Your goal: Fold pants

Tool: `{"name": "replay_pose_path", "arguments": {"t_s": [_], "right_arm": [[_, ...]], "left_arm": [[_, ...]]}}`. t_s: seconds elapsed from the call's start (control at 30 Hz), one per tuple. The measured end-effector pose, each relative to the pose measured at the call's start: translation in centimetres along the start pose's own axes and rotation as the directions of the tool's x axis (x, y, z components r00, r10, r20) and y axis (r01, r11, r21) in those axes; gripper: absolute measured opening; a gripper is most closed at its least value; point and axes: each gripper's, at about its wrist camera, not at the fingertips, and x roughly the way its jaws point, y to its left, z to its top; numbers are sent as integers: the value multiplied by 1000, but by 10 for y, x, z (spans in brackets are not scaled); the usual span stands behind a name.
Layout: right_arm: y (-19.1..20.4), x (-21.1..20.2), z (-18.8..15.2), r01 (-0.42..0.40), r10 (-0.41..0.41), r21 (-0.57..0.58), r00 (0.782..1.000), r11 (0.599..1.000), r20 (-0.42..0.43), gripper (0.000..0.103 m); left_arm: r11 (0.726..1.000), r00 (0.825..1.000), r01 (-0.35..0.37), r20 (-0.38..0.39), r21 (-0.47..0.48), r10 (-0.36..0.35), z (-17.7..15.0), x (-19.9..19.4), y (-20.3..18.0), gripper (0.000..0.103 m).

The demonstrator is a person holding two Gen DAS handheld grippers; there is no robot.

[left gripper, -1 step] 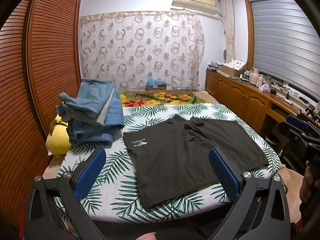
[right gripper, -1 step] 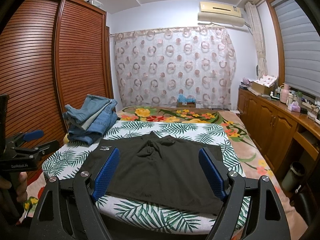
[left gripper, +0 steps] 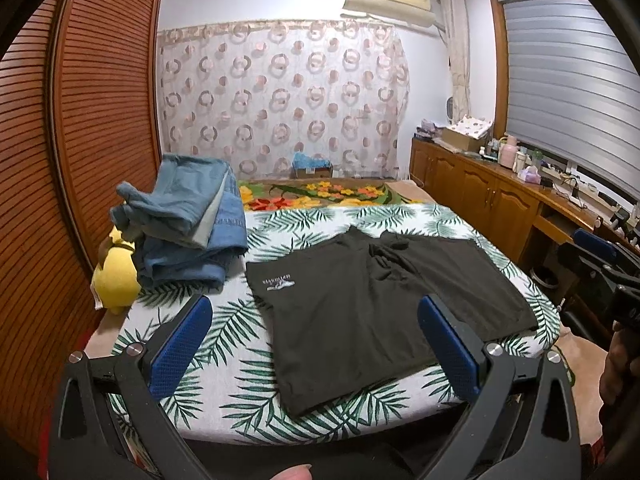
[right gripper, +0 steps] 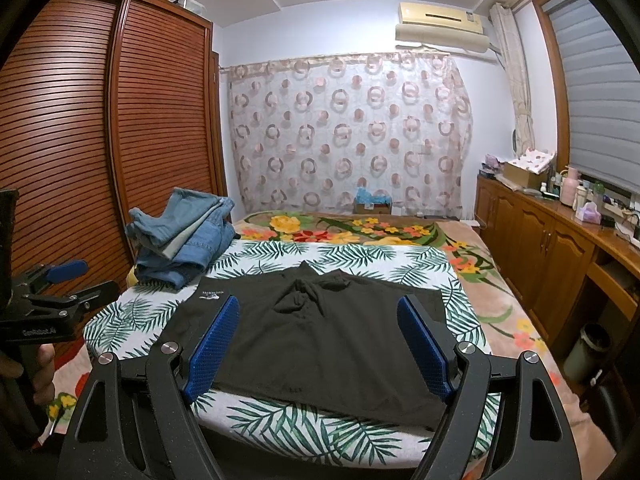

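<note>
Lying flat: black shorts (left gripper: 372, 308) on leaf-print bed cover (left gripper: 224, 396), near edge
Left gripper (left gripper: 314, 344): jaws wide apart, empty, above bed edge
Right gripper (right gripper: 318, 346): jaws wide apart, empty
Beside shorts: denim pile (left gripper: 188, 224)

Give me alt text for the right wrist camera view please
Black pants lie spread flat on a leaf-print bed, framed by the open right gripper held above the near edge. Folded jeans sit at the bed's left; the left gripper shows at far left.
</note>
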Motion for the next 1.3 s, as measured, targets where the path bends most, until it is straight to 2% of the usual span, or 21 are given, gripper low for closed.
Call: {"name": "replay_pose_path", "arguments": {"t_s": [0.5, 0.77, 1.17, 1.3], "right_arm": [[-5, 26, -5, -13, 12, -12, 996, 1000, -91, 83], [-14, 66, -10, -18, 11, -34, 982, 999, -188, 83], [-16, 81, -3, -10, -2, -43, 967, 999, -256, 83], [-18, 90, -2, 0, -16, -54, 956, 999, -292, 83]], "left_arm": [[1000, 994, 3, -110, -2, -3, -20, 31, 4, 103], [1000, 983, -5, -184, -17, 2, -35, 53, 14, 103], [999, 967, 27, -252, -33, -34, -57, 76, 33, 103], [999, 966, 24, -257, -41, -34, -63, 78, 39, 98]]}}
